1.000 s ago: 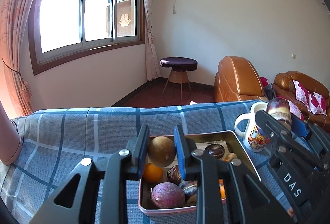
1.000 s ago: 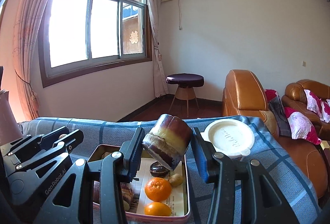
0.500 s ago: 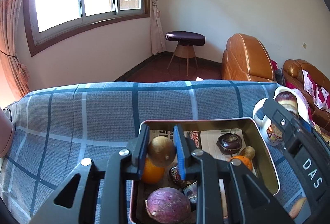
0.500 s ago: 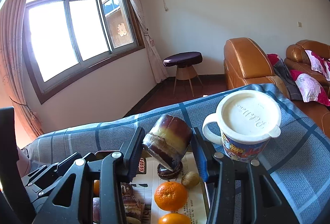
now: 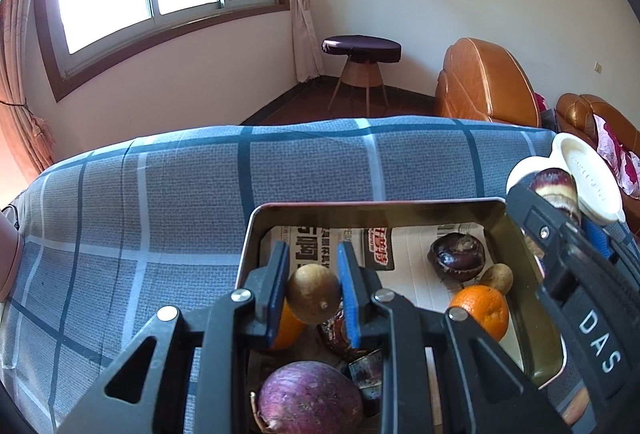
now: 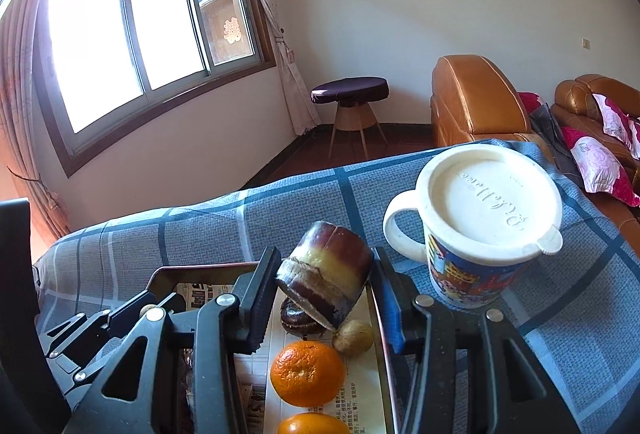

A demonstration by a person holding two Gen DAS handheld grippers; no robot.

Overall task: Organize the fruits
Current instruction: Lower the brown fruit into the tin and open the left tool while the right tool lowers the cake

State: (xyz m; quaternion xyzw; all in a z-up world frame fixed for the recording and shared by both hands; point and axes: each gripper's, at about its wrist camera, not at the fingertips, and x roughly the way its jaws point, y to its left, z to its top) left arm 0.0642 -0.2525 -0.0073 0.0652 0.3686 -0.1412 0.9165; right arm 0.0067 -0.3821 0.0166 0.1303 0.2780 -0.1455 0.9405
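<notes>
left gripper point(image 5: 313, 294) clenched on a small round brown fruit point(image 5: 313, 298), blue pads pressing both sides, held above the near left part of a metal tray point(image 5: 370, 204). right gripper point(image 6: 325, 294) clamped on a short piece of sugarcane point(image 6: 325, 280), purple with a yellow band, tilted, cut end down toward the tray point(image 6: 200, 270). seen in the left wrist view at the right edge, the right gripper point(image 5: 560, 218) over the tray's right rim, cane piece point(image 5: 554, 186) just showing above it.

tray lined with newspaper point(image 5: 404, 246), resting on a surface covered by a blue-grey checked cloth point(image 5: 160, 202). inside the tray: a purple sweet potato point(image 5: 310, 398) at the near end, an orange point(image 5: 480, 310) toward the right, a small tan nut-like fruit point(image 5: 497, 277) touching it, a dark purple chestnut-shaped fruit point(image 5: 456, 257) just beyond. another orange point(image 5: 289, 324) partly hidden behind the left finger. more dark pieces underneath, too hidden to name.

from the right wrist view, two oranges point(image 6: 307, 373) in line near the tray's right wall, second one point(image 6: 314, 424) cut by the bottom edge.

lidded white mug point(image 6: 486, 226) with a colourful print standing on the cloth just right of the tray, handle pointing left.
</notes>
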